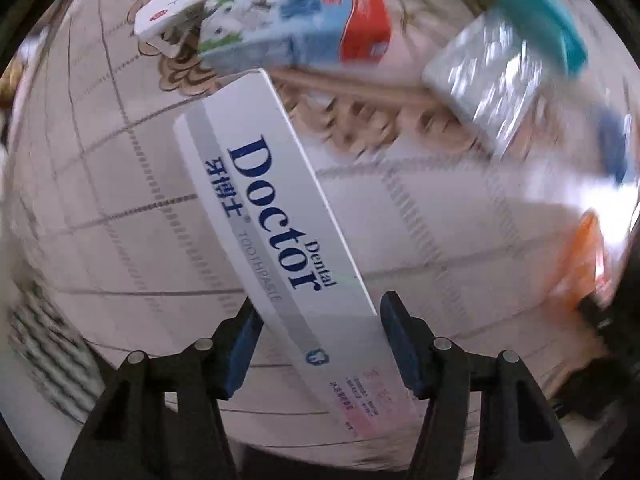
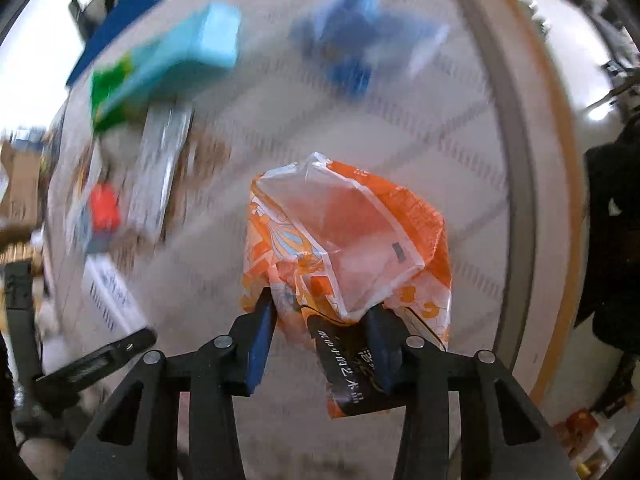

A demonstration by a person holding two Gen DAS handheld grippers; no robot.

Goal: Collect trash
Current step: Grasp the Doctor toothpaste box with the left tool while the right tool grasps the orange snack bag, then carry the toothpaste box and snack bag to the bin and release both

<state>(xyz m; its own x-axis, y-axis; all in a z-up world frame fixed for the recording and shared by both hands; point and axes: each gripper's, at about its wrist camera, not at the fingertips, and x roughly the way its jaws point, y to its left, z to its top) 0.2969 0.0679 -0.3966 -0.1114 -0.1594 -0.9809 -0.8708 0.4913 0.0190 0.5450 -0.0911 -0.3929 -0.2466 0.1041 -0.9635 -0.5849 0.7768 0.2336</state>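
1. Pointing steeply down at a round table (image 1: 420,216) under a pale checked cloth, the left gripper (image 1: 318,346) had its blue pads on either side of a white toothpaste box (image 1: 276,216); the pads touched the box's long edges, so the jaws stood narrow and clamped on it.
2. The toothpaste box lay slantwise on the cloth, its far end reaching toward a milk carton (image 1: 276,16) printed in blue, white and red.
3. A silvery foil pack (image 1: 484,80) sat to the right of the carton, partly under a teal box (image 1: 536,12); all three were blurred.
4. The right gripper (image 2: 320,340) pinched an orange snack bag (image 2: 348,240), crumpled, with a clear window and a black strip; both pads pressed into the bag's near end.
5. The snack bag rested on the cloth near the table's wooden rim (image 2: 556,184).
6. A blurred blue wrapper (image 2: 360,44) lay farther off, well apart from the bag.
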